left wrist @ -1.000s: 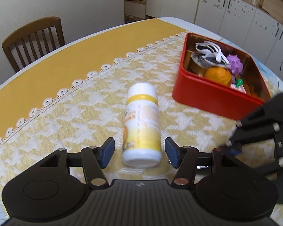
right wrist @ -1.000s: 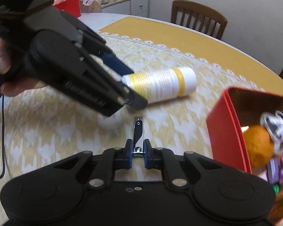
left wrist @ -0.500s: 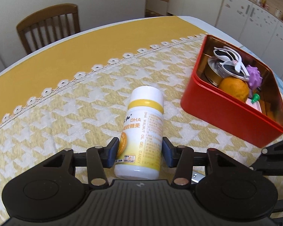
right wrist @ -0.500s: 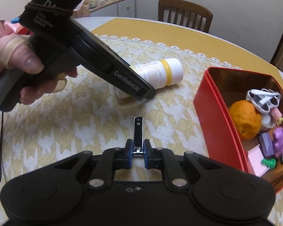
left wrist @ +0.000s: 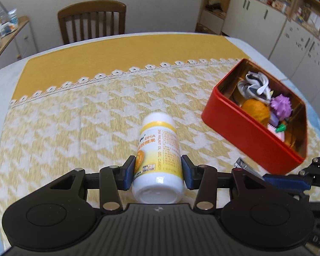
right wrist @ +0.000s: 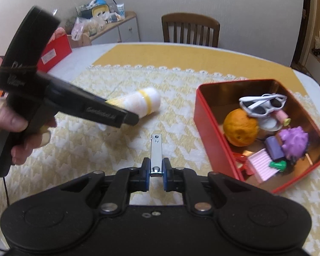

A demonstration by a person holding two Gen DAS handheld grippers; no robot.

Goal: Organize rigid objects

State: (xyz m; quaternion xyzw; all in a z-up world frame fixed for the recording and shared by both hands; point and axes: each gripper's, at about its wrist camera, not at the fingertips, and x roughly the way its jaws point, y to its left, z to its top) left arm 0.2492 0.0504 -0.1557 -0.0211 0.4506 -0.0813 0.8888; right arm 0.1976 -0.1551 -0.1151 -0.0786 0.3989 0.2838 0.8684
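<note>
A table (left wrist: 53, 115) under a yellow houndstooth cloth (left wrist: 96, 106) is filling both views, with a chair (left wrist: 91, 21) standing at its far edge and cabinets (left wrist: 266, 21) lining the far right wall. A red tin (right wrist: 211, 136) is sitting on the cloth to the right, holding an orange (right wrist: 240, 127), white sunglasses (right wrist: 262, 104), a purple spiky ball (right wrist: 294, 140), a pink comb (right wrist: 262, 166) and a green peg (right wrist: 278, 166). A white bottle (left wrist: 157, 162) with a yellow band is lying on its side near the middle, cap pointing far. The left gripper (left wrist: 157, 171) is closing its jaws around the bottle's base, the blue pads at or just off its sides. The right gripper (right wrist: 155, 173) is clamping a metal nail clipper (right wrist: 156, 153) tight, its free end pointing away, just left of the tin. A hand (right wrist: 15, 132) is gripping the left gripper's handle, whose body is blocking part of the bottle in the right view.
</note>
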